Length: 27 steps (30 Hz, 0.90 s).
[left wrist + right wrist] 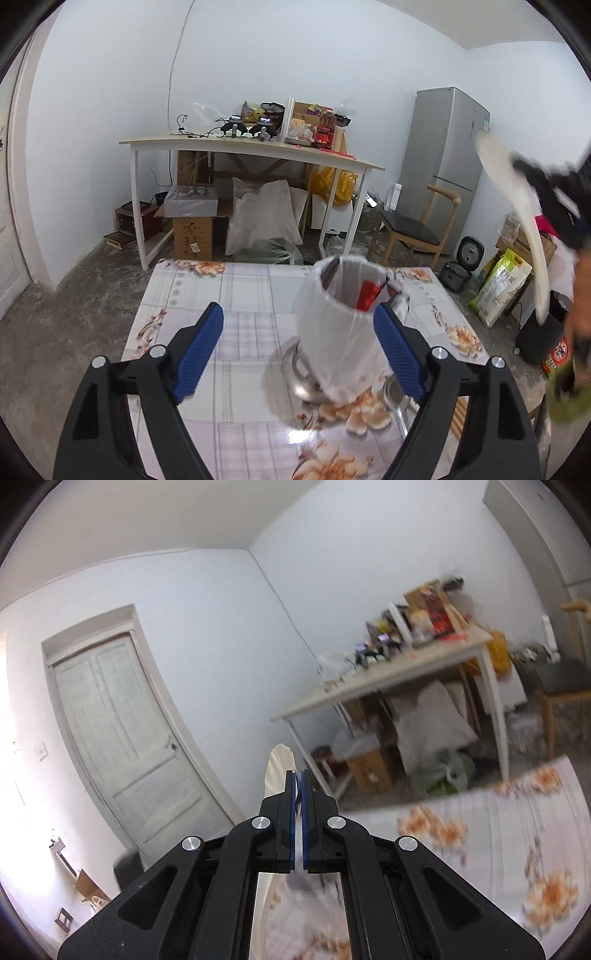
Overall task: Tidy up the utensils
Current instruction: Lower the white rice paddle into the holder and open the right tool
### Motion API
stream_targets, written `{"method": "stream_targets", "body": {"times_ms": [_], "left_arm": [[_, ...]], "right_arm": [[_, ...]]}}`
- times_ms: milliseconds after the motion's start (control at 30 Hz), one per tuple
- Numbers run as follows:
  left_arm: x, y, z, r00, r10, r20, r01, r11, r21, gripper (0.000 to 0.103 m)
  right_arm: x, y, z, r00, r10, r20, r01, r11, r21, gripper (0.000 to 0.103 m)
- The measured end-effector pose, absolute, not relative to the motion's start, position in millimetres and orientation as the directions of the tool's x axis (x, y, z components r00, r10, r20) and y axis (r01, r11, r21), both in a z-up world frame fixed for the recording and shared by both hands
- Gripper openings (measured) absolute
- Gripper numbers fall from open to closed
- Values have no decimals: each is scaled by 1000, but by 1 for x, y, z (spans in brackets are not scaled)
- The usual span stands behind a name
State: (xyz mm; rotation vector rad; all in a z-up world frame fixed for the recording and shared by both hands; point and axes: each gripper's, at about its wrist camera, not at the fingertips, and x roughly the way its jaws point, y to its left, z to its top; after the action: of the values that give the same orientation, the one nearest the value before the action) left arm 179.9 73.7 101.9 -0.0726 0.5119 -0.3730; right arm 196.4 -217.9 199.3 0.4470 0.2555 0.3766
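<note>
A utensil holder point(332, 321) lined with a white plastic bag stands on the floral table point(221, 288), with a red item inside and a shiny steel piece point(299, 373) at its foot. My left gripper point(298, 311) is open. Its blue pads point(199, 354) flank the holder's near side without pressing on it. At the right edge of this view, blurred, my right gripper point(546, 177) holds a white rice paddle point(517, 214) in the air. In the right wrist view that gripper point(299, 771) is shut on the paddle point(277, 768), whose cream tip pokes out past the fingertips.
Wooden sticks point(460, 413) and a small steel item point(393, 391) lie by the holder. Beyond the table stand a cluttered white desk point(251, 147), a chair point(410, 225), a fridge point(443, 155) and a rice bag point(502, 288). A door point(122, 731) is on the left wall.
</note>
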Motion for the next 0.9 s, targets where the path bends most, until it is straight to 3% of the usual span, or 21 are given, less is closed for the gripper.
{"method": "stream_targets", "body": {"times_ms": [233, 500, 900], "left_arm": [[160, 92, 80, 795, -341, -501, 316, 939, -137, 84], [164, 107, 56, 766, -329, -551, 297, 943, -150, 84], [171, 109, 47, 757, -336, -560, 296, 941, -165, 84]], "right_arm": [[262, -202, 188, 888, 443, -122, -350, 824, 445, 1], [321, -189, 133, 867, 445, -225, -306, 831, 464, 1], [323, -170, 102, 846, 423, -326, -290, 876, 385, 1]]}}
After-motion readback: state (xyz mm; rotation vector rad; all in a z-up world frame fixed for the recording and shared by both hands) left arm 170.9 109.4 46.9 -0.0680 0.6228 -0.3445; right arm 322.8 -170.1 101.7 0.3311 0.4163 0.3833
